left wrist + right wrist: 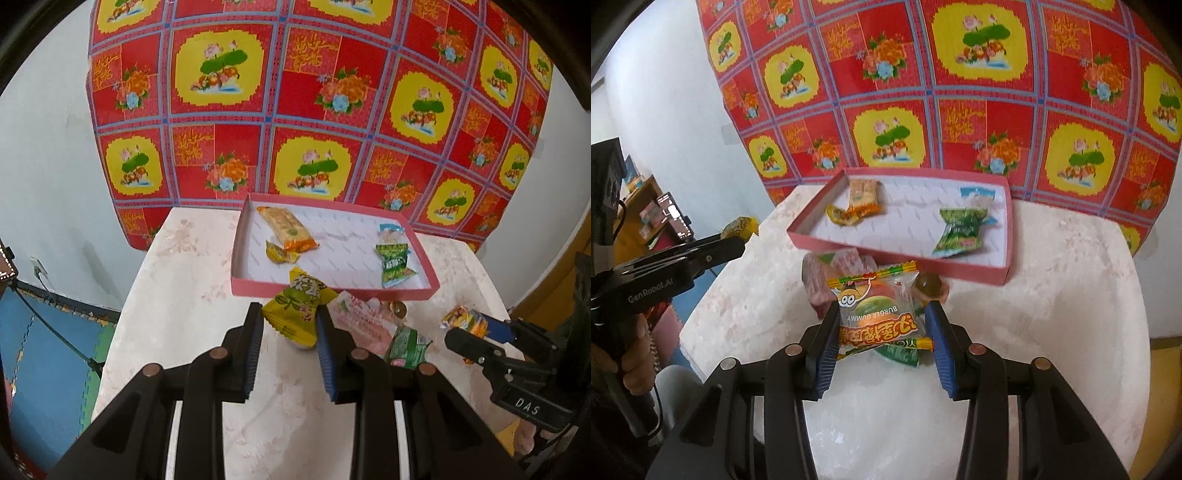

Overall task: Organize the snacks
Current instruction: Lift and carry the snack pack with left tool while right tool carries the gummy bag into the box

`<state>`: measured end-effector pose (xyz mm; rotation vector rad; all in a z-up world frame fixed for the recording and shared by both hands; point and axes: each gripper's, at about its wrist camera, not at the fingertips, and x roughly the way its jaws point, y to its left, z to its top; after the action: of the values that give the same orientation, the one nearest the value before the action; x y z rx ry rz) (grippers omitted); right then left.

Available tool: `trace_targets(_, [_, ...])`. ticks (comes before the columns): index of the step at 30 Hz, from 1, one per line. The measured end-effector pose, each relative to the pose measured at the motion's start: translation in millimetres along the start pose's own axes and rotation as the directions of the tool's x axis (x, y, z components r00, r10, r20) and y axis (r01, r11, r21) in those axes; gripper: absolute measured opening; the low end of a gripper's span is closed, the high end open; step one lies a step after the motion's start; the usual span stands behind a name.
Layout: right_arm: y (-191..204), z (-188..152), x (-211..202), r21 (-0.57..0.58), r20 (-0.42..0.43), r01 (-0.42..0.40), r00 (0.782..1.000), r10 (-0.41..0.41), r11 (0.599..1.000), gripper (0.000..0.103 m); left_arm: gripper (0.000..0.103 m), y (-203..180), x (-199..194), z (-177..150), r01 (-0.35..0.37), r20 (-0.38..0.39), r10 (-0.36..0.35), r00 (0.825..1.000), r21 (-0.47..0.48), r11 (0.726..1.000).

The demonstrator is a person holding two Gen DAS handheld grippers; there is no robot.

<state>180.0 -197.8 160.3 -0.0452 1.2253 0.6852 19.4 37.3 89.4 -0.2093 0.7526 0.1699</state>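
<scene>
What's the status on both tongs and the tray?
Left tongs shut on yellow snack. Right tongs shut on burger gummy. Pink tray ahead, nothing blocking.

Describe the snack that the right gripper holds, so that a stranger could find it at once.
Find the pink tray on the pale table. Just before its near wall, the right gripper holds a clear packet. Unlike the green and pink wrappers nearby, it reads "BURGER GUMMY" beside a cartoon face.
</scene>
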Motion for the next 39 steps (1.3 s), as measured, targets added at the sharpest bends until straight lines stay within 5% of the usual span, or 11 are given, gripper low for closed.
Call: trace_targets(39, [-44.8, 75.6, 40.6, 0.068, 0.009, 0.019, 1.000, -0.020, 0.997, 0.046, 0.029, -18.2, 87.8, 64.3, 0.045, -0.085, -0.044, 0.995, 0.012, 0.999])
